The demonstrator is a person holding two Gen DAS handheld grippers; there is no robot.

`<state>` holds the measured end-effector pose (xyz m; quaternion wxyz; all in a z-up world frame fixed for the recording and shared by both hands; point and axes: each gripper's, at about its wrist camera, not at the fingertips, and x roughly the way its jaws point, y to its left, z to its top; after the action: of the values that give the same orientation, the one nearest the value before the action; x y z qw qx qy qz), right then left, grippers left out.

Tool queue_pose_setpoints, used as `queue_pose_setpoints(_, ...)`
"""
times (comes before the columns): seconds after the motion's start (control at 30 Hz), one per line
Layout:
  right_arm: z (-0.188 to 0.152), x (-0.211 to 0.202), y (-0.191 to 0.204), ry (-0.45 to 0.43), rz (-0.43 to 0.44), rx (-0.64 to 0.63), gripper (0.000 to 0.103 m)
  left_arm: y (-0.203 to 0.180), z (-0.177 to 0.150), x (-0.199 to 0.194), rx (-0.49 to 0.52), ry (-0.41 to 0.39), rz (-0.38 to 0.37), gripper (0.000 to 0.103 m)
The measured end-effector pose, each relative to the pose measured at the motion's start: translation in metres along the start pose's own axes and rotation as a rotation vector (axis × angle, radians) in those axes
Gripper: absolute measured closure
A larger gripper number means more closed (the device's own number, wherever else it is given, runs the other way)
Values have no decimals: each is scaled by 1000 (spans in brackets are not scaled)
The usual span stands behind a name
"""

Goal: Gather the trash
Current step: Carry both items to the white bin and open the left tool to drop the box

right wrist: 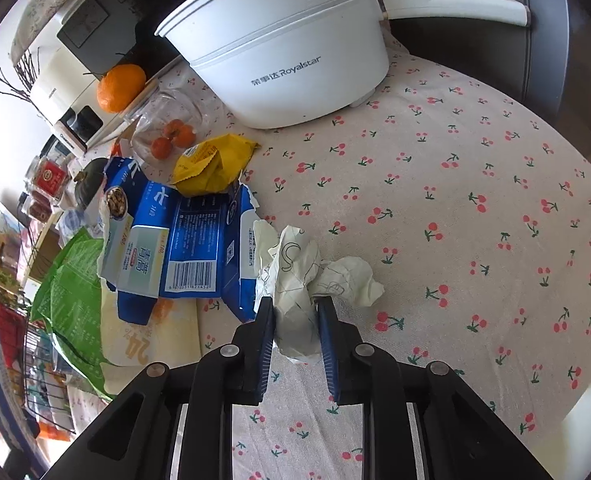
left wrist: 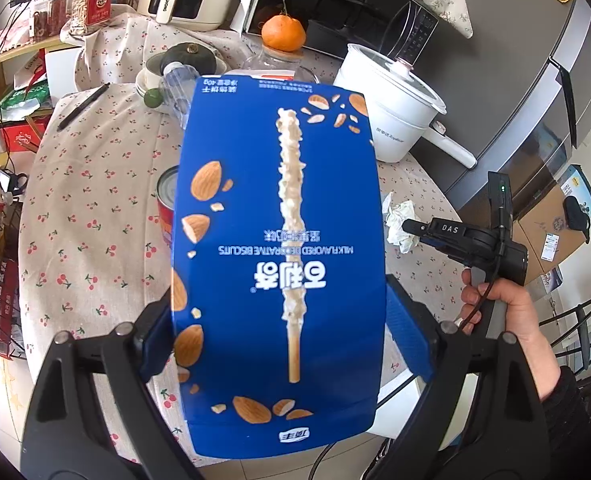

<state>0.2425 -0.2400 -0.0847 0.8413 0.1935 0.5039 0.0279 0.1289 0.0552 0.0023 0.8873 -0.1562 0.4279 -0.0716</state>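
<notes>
My left gripper (left wrist: 279, 344) pinching blue biscuit box (left wrist: 279, 240), fingers pressed on both sides, box held above worktop (left wrist: 95, 208). My right gripper (right wrist: 296, 320) closed on crumpled paper (right wrist: 307, 280), wad resting on cherry cloth (right wrist: 455, 200). Just left of wad: torn blue carton (right wrist: 199, 248), yellow wrapper (right wrist: 215, 160), green bag (right wrist: 75, 280). White pot (right wrist: 287, 56) behind. Red can (left wrist: 166, 204) partly hidden by box.

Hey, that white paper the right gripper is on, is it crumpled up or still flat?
Crumpled. The white paper is wadded into creased folds, pinched between the right gripper fingers on the cherry-print tablecloth.
</notes>
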Motion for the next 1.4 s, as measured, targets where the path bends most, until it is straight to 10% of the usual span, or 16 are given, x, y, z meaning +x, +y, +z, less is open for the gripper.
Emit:
queue_pose_setpoints(0.8, -85, -190, -103, -82, -37, 16, 81, -115, -35, 5, 194, 47, -219, 12)
queue_pose_setpoints(1.13, -131, -220, -184, -76, -121, 198, 80, -210, -68, 51, 311, 149, -399, 12)
queue_pose_setpoints(1.4, -145, -211, -214, -40, -196, 264, 80, -247, -119, 111, 399, 235, -391, 11)
